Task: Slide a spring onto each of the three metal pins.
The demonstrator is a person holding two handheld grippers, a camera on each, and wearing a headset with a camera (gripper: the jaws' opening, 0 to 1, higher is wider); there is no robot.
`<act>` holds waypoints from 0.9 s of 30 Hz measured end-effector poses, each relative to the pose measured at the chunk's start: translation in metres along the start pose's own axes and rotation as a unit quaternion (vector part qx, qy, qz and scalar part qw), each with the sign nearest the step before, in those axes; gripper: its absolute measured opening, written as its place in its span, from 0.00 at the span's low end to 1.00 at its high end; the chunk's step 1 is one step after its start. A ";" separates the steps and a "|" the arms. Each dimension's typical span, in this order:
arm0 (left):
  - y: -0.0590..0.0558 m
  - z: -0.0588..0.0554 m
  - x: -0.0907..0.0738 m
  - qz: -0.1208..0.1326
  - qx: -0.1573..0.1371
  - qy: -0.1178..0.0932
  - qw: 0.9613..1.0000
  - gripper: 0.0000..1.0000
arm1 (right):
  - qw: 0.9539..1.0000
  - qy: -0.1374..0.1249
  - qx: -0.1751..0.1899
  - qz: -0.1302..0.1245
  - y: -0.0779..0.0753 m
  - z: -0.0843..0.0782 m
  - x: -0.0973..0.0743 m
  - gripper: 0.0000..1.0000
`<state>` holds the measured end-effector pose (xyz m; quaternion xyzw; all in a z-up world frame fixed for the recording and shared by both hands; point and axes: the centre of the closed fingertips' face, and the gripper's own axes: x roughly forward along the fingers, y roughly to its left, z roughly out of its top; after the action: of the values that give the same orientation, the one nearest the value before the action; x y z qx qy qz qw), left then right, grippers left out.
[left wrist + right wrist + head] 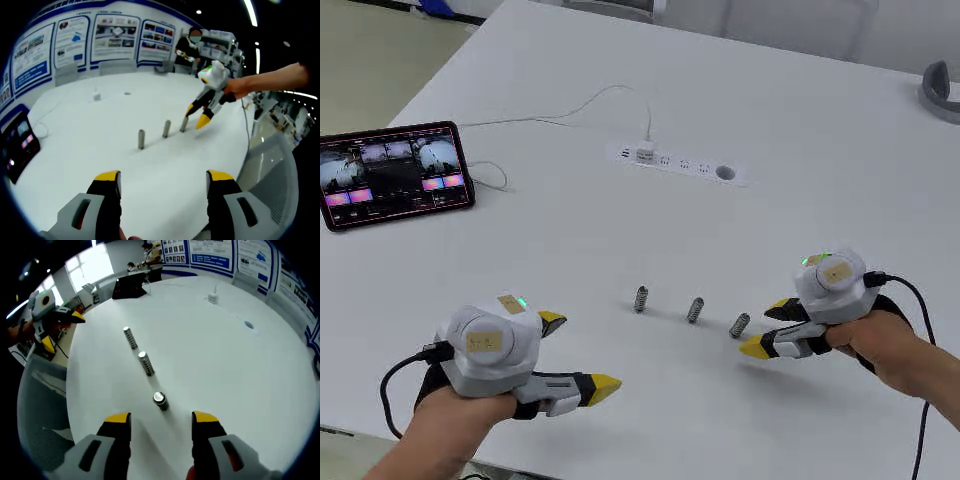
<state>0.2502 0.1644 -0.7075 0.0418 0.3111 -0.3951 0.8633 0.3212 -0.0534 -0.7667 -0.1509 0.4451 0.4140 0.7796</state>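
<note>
Three upright metal pins stand in a row on the white table, each wrapped in a spring: the left pin (641, 298) (130, 337), the middle pin (695, 309) (146, 363) and the right pin (739, 324) (160, 400). My right gripper (768, 328) (161, 419) is open, its yellow tips just right of the right pin with nothing between them. My left gripper (578, 352) (163, 176) is open and empty at the front left, well short of the row. In the left gripper view the pins (166, 128) stand ahead, with the right gripper (199, 114) beside them.
A tablet (393, 173) lies at the far left. A white power strip (675, 163) with a cable sits beyond the pins. A grey object (941, 90) rests at the far right edge. The table's front edge runs close under my left hand.
</note>
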 end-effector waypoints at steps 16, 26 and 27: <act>0.003 0.004 0.002 0.001 -0.008 -0.004 1.000 0.74 | 0.992 -0.096 0.078 -0.026 0.009 0.003 -0.027 0.60; 0.008 0.009 0.001 0.003 -0.016 -0.010 1.000 0.76 | 0.986 -0.128 0.104 -0.033 0.022 0.005 -0.037 0.65; 0.008 0.010 0.001 0.003 -0.016 -0.011 1.000 0.76 | 0.985 -0.133 0.106 -0.036 0.024 0.005 -0.038 0.65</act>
<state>0.2616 0.1662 -0.7016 0.0245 0.3079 -0.3877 0.8685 0.2958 -0.0554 -0.7293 -0.0273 0.3732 0.3527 0.8576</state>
